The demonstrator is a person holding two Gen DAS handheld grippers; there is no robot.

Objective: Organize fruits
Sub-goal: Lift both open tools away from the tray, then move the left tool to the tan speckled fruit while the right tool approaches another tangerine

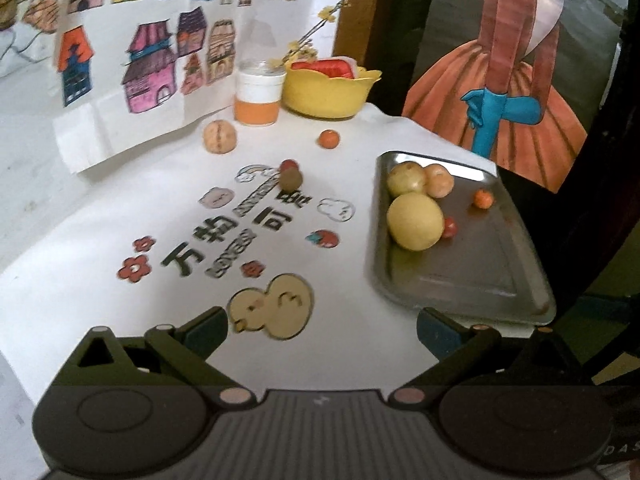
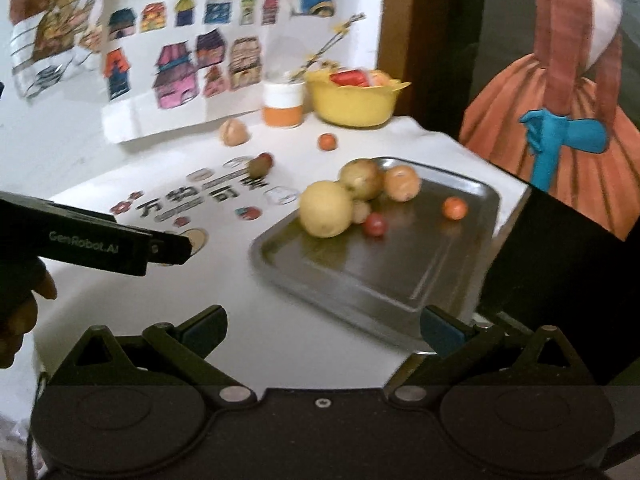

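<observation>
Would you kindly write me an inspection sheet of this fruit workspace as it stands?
Surface: white printed tablecloth.
Job's things: metal tray holds large yellow fruit, four or five smaller fruits. Loose on cloth: walnut, small orange fruit, kiwi with a small red fruit behind.
Clutter: yellow bowl, orange-white jar.
Grippers: left gripper and right gripper open, empty.
Cables: nothing seen.
Surroundings: house drawings, dress painting.

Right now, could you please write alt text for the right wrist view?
A rectangular metal tray on a white table holds a large yellow round fruit and smaller fruits. The open right claw frames the foreground; the left claw enters from the left.
</observation>
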